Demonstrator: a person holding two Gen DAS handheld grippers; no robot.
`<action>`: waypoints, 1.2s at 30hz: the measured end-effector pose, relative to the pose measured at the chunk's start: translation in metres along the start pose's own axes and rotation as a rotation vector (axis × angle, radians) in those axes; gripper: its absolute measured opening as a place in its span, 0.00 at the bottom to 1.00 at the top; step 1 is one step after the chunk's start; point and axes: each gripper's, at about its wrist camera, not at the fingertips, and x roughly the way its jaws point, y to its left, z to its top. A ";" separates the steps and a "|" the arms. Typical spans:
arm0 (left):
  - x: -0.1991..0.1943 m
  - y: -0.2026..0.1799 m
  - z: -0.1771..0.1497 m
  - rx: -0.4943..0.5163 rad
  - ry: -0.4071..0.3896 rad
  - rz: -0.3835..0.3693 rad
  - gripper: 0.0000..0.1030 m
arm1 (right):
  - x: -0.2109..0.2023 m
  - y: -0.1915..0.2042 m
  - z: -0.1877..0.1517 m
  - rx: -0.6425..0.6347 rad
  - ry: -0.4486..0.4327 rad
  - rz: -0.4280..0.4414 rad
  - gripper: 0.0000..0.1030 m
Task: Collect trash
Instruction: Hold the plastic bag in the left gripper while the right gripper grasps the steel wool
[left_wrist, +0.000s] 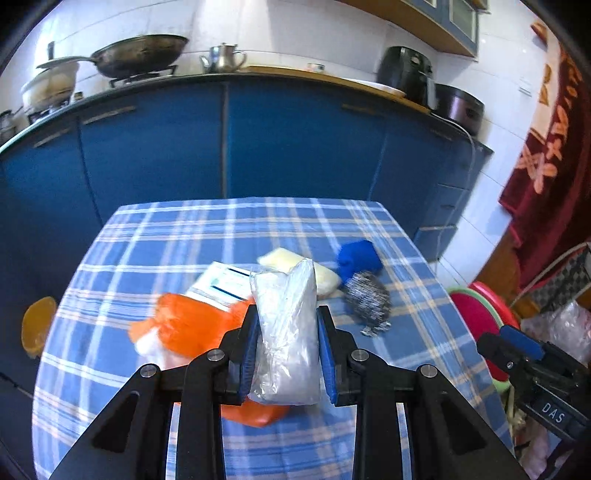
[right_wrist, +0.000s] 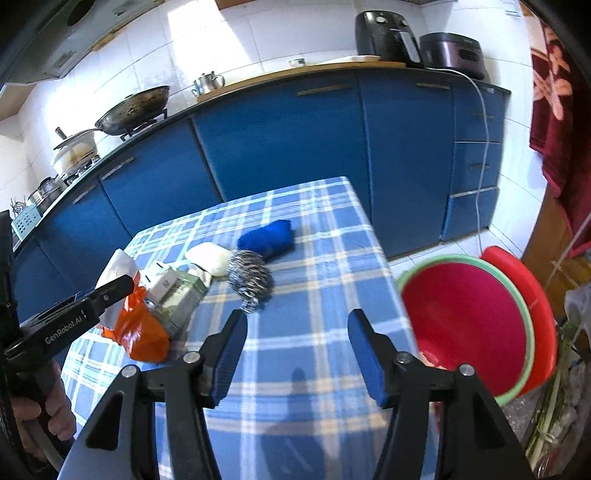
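Observation:
My left gripper (left_wrist: 287, 328) is shut on a clear crumpled plastic bag (left_wrist: 286, 332), held above the plaid table (left_wrist: 166, 236). Under it lie an orange plastic bag (left_wrist: 184, 328) and a white printed carton (left_wrist: 221, 282). In the right wrist view the left gripper (right_wrist: 110, 288) shows at the left with the clear bag (right_wrist: 114, 267) in it, over the orange bag (right_wrist: 142, 332) and the carton (right_wrist: 177, 291). My right gripper (right_wrist: 297, 325) is open and empty above the table's right part (right_wrist: 314, 350), also seen in the left wrist view (left_wrist: 509, 339).
A steel scourer (right_wrist: 249, 277), a blue cloth (right_wrist: 267, 236) and a pale yellow sponge (right_wrist: 208, 258) lie mid-table. A red basin (right_wrist: 469, 321) with a green rim stands on the floor to the right. Blue kitchen cabinets (right_wrist: 280, 140) stand behind the table.

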 end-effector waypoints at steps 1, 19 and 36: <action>0.001 0.003 0.001 -0.003 -0.001 0.007 0.29 | 0.002 0.003 0.001 -0.002 0.001 0.003 0.60; 0.026 0.055 0.011 -0.082 0.013 0.099 0.29 | 0.090 0.049 0.019 -0.027 0.081 -0.007 0.68; 0.038 0.063 0.010 -0.106 0.030 0.099 0.29 | 0.132 0.052 0.022 -0.061 0.138 -0.027 0.52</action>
